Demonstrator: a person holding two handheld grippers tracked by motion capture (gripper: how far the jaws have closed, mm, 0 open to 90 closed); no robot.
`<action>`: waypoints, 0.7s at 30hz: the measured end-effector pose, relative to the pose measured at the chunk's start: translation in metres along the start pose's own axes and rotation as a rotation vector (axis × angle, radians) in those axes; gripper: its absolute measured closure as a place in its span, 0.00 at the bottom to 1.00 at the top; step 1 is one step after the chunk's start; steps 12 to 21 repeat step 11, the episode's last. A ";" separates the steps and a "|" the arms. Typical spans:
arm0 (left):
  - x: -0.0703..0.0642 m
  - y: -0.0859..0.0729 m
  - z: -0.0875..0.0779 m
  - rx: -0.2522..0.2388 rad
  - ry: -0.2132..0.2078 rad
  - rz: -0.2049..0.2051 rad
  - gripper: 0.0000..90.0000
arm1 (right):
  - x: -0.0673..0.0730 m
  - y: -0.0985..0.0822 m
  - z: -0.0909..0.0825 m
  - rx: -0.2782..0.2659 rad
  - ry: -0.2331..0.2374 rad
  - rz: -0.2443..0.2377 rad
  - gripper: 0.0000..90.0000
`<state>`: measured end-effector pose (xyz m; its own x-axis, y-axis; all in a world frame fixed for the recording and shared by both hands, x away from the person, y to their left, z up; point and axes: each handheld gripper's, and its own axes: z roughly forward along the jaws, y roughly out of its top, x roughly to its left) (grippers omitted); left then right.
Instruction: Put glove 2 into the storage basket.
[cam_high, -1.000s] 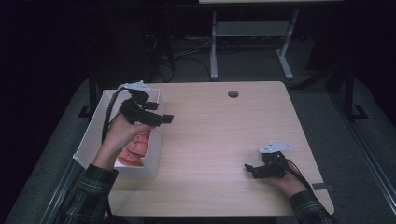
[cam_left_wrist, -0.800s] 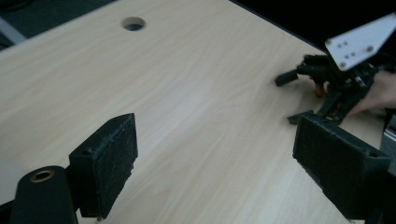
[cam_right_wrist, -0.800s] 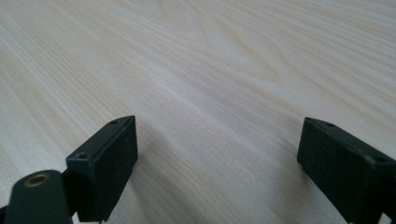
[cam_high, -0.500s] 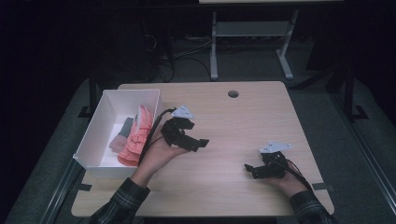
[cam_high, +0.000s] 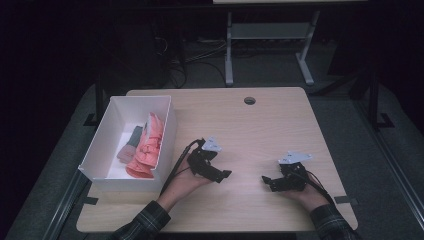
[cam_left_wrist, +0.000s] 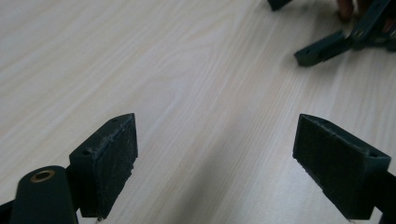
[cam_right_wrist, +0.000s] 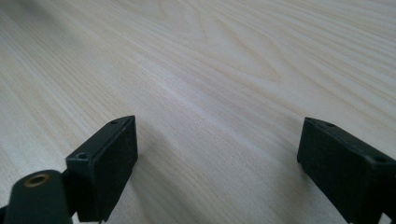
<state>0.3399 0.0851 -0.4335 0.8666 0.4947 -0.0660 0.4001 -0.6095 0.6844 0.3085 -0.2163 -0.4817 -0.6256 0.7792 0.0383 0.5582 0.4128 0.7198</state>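
Both the left tongs (cam_high: 223, 174) and right tongs (cam_high: 266, 180) rest low on the bare surface (cam_high: 260, 130), jaws spread wide and empty, likely because the pink gloves (cam_high: 147, 146) already lie in the box (cam_high: 167, 131) at the left.

Left tongs (cam_high: 223, 174) and right tongs (cam_high: 266, 181) on table (cam_high: 260, 130), gloves (cam_high: 148, 145) in white box (cam_high: 100, 145)

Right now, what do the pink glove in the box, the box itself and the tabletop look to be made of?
Pink glove: soft padded fabric, judging by its puffy quilted folds. White box: thin, matte, straight walls, probably cardboard or plastic; can't tell which. Table: pale wood-grain surface with a smooth, faintly glossy finish, likely laminate.
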 end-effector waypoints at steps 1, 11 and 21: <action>0.000 -0.002 0.003 -0.010 -0.001 -0.008 0.15 | 0.000 0.000 0.000 0.000 0.000 0.000 0.13; 0.000 -0.017 0.020 0.013 0.001 0.003 0.15 | 0.000 0.000 0.000 -0.001 -0.002 -0.002 0.13; 0.000 -0.017 0.020 0.013 0.001 0.003 0.15 | 0.000 0.000 0.000 -0.001 -0.002 -0.002 0.13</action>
